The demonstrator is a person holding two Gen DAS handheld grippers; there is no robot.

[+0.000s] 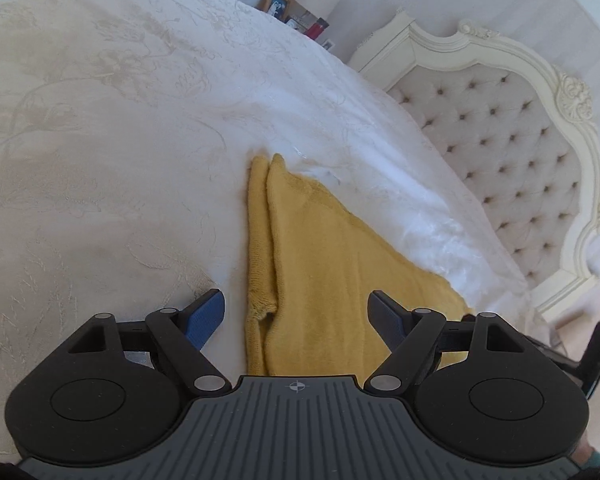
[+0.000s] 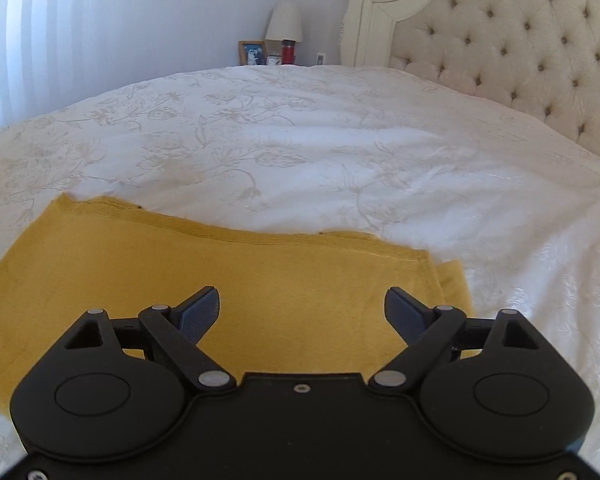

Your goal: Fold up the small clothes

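Both jaws wide, empty, over yellow cloth (image 2: 204, 280) on bed (image 2: 340, 152); headboard (image 2: 520, 48), lamp (image 2: 284, 22) beyond.

Bed (image 2: 340, 128): wide, with a cream tufted, buttoned headboard (image 2: 520, 40) in a carved off-white frame. Covering: white bedspread (image 1: 100, 140) with a pale floral pattern worked across it, lightly rumpled towards the headboard side. Lying directly on the bedspread: one mustard-yellow cloth (image 2: 220, 288), of towel-like pile, folded flat in layers; a stitched hem runs along its far edge, and a lower layer shows past the upper one at the right-hand corner.
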